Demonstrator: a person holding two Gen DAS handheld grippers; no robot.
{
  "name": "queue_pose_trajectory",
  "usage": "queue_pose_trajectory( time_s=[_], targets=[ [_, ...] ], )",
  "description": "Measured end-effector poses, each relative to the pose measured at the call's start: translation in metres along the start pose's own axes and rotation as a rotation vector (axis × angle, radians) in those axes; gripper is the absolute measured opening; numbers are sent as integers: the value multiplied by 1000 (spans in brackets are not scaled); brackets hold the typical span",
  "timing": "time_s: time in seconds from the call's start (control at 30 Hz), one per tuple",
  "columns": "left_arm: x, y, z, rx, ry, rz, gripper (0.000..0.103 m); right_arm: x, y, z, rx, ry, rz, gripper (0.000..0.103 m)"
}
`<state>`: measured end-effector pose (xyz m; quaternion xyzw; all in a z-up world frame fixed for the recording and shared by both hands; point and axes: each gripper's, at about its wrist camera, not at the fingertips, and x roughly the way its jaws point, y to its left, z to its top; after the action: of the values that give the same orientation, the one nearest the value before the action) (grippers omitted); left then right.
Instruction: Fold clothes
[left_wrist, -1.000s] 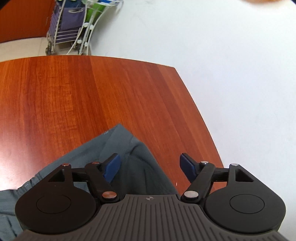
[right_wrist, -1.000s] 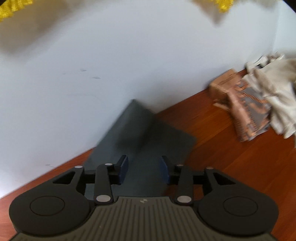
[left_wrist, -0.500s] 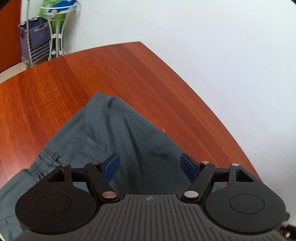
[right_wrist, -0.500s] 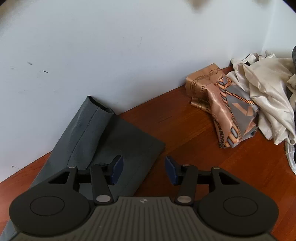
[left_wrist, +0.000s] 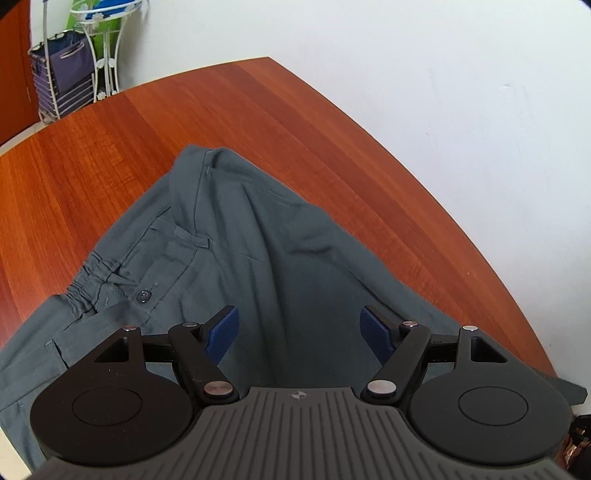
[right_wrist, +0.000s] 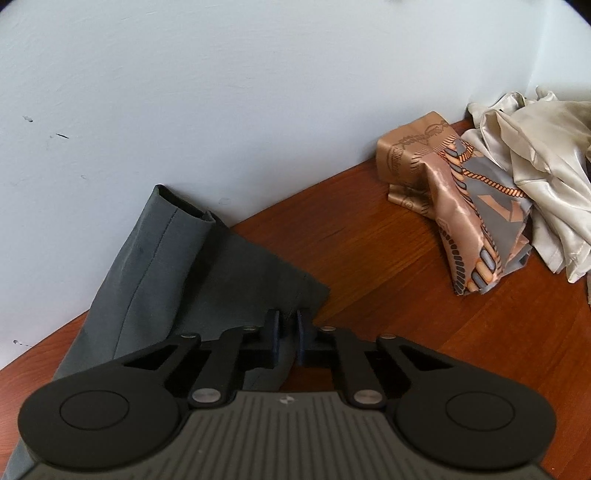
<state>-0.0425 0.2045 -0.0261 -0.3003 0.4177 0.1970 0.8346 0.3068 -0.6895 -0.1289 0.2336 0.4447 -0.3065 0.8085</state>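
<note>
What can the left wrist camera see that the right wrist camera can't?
Left only: the waistband and button of the grey trousers, a metal stand and the wide-open left claw.
Right only: the trouser cuff, a patterned scarf, cream fabric, and the right claw closing on the trouser edge.
Both: trousers, wooden table, white wall.

Left tool (left_wrist: 299, 332) and right tool (right_wrist: 287, 334), identical in build. Each has a grey housing with raised lengthwise ribs and a small round emblem at its front edge. Two matte black disc-shaped covers, each with a shallow circular recess, flank the housing. Black linkage bars, pinned with silver and copper-toned rivets, run forward to triangular cut-out brackets. The fingers (left_wrist: 221, 334) end in flat dark-blue pads (right_wrist: 301, 332).
</note>
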Motion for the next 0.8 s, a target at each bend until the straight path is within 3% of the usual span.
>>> queue_pose_trajectory(
  time_s=[0.33,0.73,0.8],
  targets=[
    [11,-25,-8,157,99,4,74,-17,-40,-22,29,17,-76,9],
    [27,-36,-18,226,178,-49,74,-56,-104,-64,88,41,-154,10],
    [29,-35,-18,232,187,-52,74,-62,-110,-68,89,37,-160,14]
  ],
)
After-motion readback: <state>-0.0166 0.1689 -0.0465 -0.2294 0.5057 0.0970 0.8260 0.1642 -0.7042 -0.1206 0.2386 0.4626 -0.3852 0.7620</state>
